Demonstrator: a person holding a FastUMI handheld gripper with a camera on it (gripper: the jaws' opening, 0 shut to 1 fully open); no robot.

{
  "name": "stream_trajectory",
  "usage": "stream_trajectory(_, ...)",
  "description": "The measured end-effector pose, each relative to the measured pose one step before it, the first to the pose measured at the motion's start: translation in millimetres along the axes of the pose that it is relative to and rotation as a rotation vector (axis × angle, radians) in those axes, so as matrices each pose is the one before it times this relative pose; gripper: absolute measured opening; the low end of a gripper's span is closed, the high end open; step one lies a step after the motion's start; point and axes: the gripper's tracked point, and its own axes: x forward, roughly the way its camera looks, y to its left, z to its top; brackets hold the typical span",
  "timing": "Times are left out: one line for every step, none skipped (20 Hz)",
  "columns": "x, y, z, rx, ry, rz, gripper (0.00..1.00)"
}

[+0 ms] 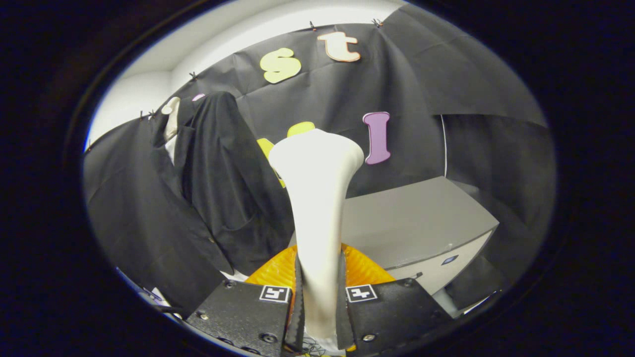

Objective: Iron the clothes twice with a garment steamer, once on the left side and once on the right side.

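A white garment steamer point(317, 198) stands up between my fingers, its narrow handle clamped by both and its wide head flaring above them. My gripper point(320, 282) is shut on that handle. A black suit jacket point(208, 188) hangs on a pale hanger point(172, 116) against the booth's black wall, off to the left of the steamer head and farther away. The steamer head is apart from the jacket, turned more toward the wall behind. The jacket's lower hem is hidden behind my left finger point(296, 292).
A grey box-shaped cabinet point(416, 228) stands to the right of the steamer, just beyond my fingers. Black cloth covers the wall behind and to the right. A white ceiling strip shows above the cloth.
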Motion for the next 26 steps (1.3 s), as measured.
stream_trajectory(-3.10,9.86,1.10,-0.01839,-0.01961,-0.02522,0.28)
stream_trajectory(-3.06,9.80,1.42,-0.01612,-0.01806,-0.02096,0.28)
stream_trajectory(-3.50,13.71,1.86,-0.01065,-0.01334,-0.01292,0.28)
stream_trajectory(-1.03,14.72,0.73,-0.01492,-0.01120,-0.00674,0.28)
stream_trajectory(0.41,14.70,4.22,-0.01620,-0.01539,-0.01089,0.28)
stream_trajectory(0.93,11.44,4.09,-0.01783,-0.01596,-0.01236,0.28)
stream_trajectory(0.98,12.61,5.31,-0.01502,-0.01581,-0.00847,0.28)
stream_trajectory(0.14,12.51,3.91,-0.01032,-0.01553,-0.00232,0.28)
stream_trajectory(1.66,12.80,6.22,-0.01024,-0.01362,-0.00166,0.28)
stream_trajectory(2.32,13.33,4.47,-0.00948,-0.01112,0.00358,0.28)
stream_trajectory(3.23,15.26,4.92,-0.00756,-0.00855,0.00466,0.28)
stream_trajectory(3.29,12.41,5.19,-0.00668,-0.01055,0.00521,0.28)
stream_trajectory(2.96,12.46,6.11,-0.00847,-0.00845,0.00763,0.28)
stream_trajectory(2.82,13.24,3.96,-0.00431,-0.00727,0.01139,0.28)
stream_trajectory(4.11,12.47,5.90,-0.00367,-0.00804,0.01058,0.28)
stream_trajectory(3.15,10.45,3.42,-0.00827,-0.00560,0.00587,0.28)
stream_trajectory(4.15,11.54,5.48,-0.00680,-0.00910,0.00756,0.28)
stream_trajectory(3.29,10.96,4.99,-0.00891,-0.00768,0.00839,0.28)
stream_trajectory(4.45,9.67,5.00,-0.00717,-0.00601,0.00643,0.28)
stream_trajectory(4.89,7.82,4.72,-0.00642,-0.00404,0.00579,0.28)
stream_trajectory(4.62,7.31,3.85,-0.00323,-0.00428,0.00235,0.28)
stream_trajectory(4.32,5.80,3.26,-0.00554,-0.00490,-0.00153,0.28)
stream_trajectory(4.23,3.47,4.41,-0.00178,-0.00897,-0.00466,0.28)
stream_trajectory(3.78,3.79,4.80,-0.00483,-0.00761,-0.00368,0.28)
stream_trajectory(3.02,2.50,2.57,-0.00096,-0.00484,-0.00493,0.28)
stream_trajectory(4.58,3.85,1.71,0.00074,-0.00173,-0.00228,0.28)
